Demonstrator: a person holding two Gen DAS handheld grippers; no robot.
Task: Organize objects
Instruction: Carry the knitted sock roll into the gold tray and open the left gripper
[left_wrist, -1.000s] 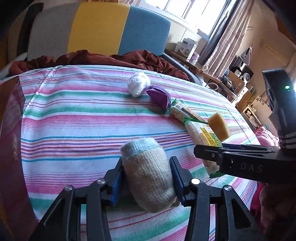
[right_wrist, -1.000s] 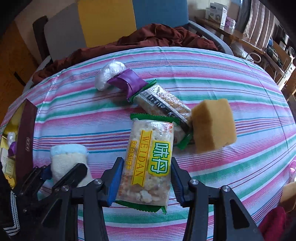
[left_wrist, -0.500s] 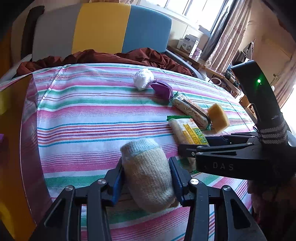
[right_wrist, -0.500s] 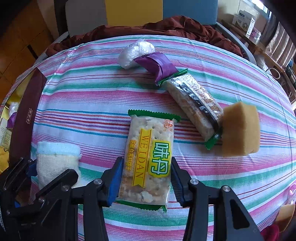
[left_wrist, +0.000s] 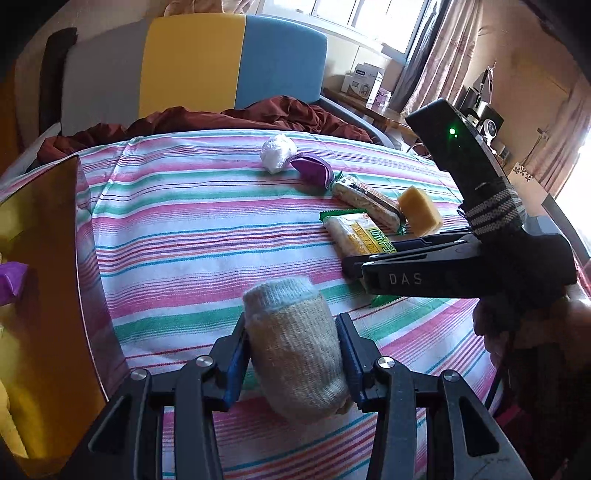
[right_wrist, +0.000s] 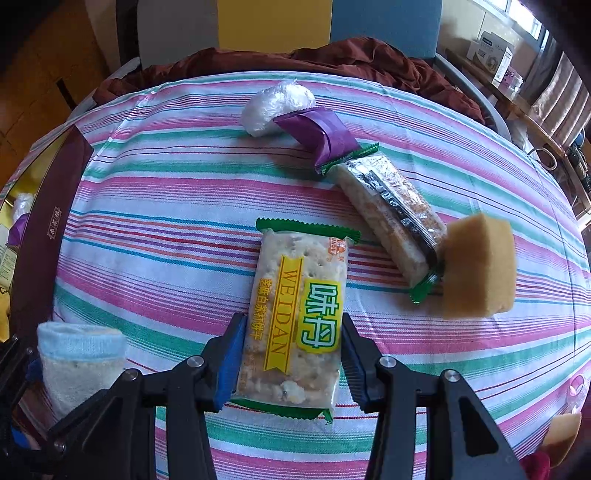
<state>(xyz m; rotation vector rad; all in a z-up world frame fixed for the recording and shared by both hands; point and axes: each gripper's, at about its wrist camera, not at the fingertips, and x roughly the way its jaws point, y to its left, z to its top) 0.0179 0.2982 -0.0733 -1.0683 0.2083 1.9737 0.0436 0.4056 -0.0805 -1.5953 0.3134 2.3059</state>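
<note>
Nearest, in my left wrist view: my left gripper (left_wrist: 293, 354) is angled downward over the striped cloth (left_wrist: 192, 236), its blue pads clamped on either side of a rolled beige sock (left_wrist: 295, 343) with a pale blue cuff. The jaws have just been closing a little further, with the sock between them.

Nearest, in my right wrist view: my right gripper (right_wrist: 293, 360) points steeply down, its pads pressed against the long edges of the green-and-yellow cracker packet (right_wrist: 295, 317) printed "WEIDAN". The packet's far end extends away from me across the stripes.

Mid-field: the left view shows my right gripper from the side as a black bar lettered "DAS", with a green lamp lit on its upright body; the right view shows none of this. The right view in turn shows the sock and left gripper at its lower left corner.

To the left, both views show a dark red box (left_wrist: 48, 295); only the left view reveals its yellow interior wall and a purple item (left_wrist: 11, 282) inside.

Further off: a yellow sponge block (right_wrist: 476, 266) touches the end of a second clear-wrapped cracker packet (right_wrist: 391, 214), whose other end meets a purple wrapper (right_wrist: 317, 133) beside a white plastic-wrapped bundle (right_wrist: 273, 105).

Farthest: a crumpled maroon fabric (left_wrist: 229, 118) and a grey, yellow and blue chair back (left_wrist: 195, 66).
</note>
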